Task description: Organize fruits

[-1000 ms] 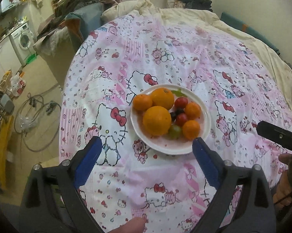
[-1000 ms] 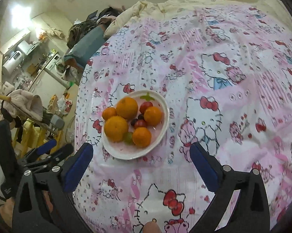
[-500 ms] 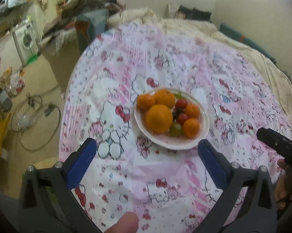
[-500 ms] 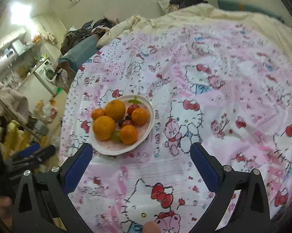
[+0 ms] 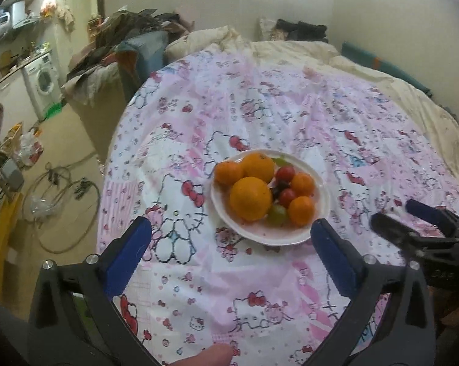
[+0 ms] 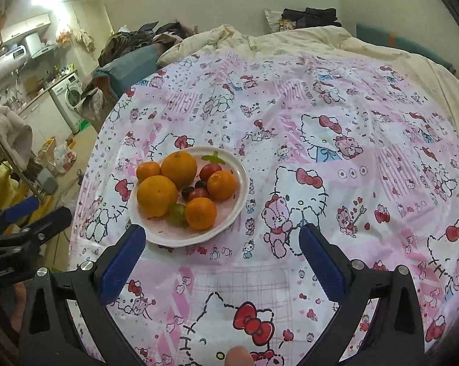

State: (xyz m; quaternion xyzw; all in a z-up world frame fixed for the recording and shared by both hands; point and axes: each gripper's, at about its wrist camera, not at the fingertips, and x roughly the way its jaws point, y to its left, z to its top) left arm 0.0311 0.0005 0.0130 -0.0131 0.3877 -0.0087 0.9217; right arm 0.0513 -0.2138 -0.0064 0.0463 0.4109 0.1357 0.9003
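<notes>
the white plate (image 5: 316, 213) of fruit sits on the pink cartoon-cat bedspread (image 5: 290, 116), near the bed's left edge as the left gripper looks at it. it reads as a slightly oval dish, its long axis running from near-left to far-right in the right wrist view, though the lens may bend that. the left gripper (image 5: 231, 238) hovers above the cover just short of the plate, fingers pointing forward along the bed, jaws spread wide with nothing between them; the blue pad (image 5: 333, 256) on one finger sits just beside the plate's near rim. the right gripper (image 6: 222, 241) hangs to the right of it at much the same height, jaws equally wide and empty, the plate off toward its left finger. on the plate: two big oranges (image 5: 250, 198) to the left, three smaller mandarins (image 5: 301, 210), a couple of red cherry tomatoes (image 5: 286, 195), a green grape (image 5: 276, 215) at the near side, and something small and dark in the middle. a washing machine (image 5: 43, 80) stands across the room.
</notes>
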